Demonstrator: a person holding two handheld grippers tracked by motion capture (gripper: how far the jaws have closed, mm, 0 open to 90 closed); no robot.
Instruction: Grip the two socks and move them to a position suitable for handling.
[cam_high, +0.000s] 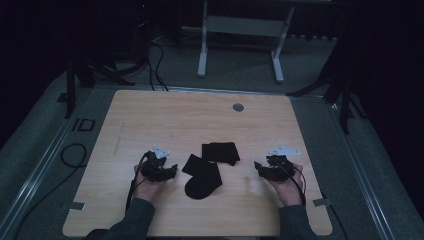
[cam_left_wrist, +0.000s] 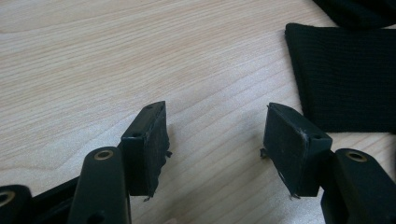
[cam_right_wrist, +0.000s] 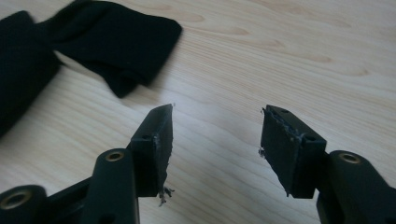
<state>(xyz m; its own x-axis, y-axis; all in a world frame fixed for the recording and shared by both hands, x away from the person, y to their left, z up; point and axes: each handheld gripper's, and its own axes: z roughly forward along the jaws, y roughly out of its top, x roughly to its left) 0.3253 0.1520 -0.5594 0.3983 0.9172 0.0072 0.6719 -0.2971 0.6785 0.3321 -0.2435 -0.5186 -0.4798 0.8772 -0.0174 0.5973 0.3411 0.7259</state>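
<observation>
Two black socks lie in the middle of the wooden table (cam_high: 150, 115). The nearer sock (cam_high: 202, 176) is spread flat, and the folded sock (cam_high: 220, 151) lies just behind it, touching it. My left gripper (cam_high: 172, 170) rests to their left, pointing at them. Its jaws stand open over bare wood (cam_left_wrist: 215, 135), with the nearer sock's ribbed cuff (cam_left_wrist: 345, 79) just beyond the right jaw. My right gripper (cam_high: 259, 166) sits to the right of the socks. It is open with nothing between its pads (cam_right_wrist: 217, 135). The folded sock (cam_right_wrist: 116, 42) lies ahead of it to the left.
A small round grommet (cam_high: 238, 107) sits near the table's far edge. Tape tabs mark the near corners (cam_high: 76, 205) (cam_high: 321, 202). Cables (cam_high: 75, 155) lie on the floor at the left, and a white table frame (cam_high: 240, 40) stands behind.
</observation>
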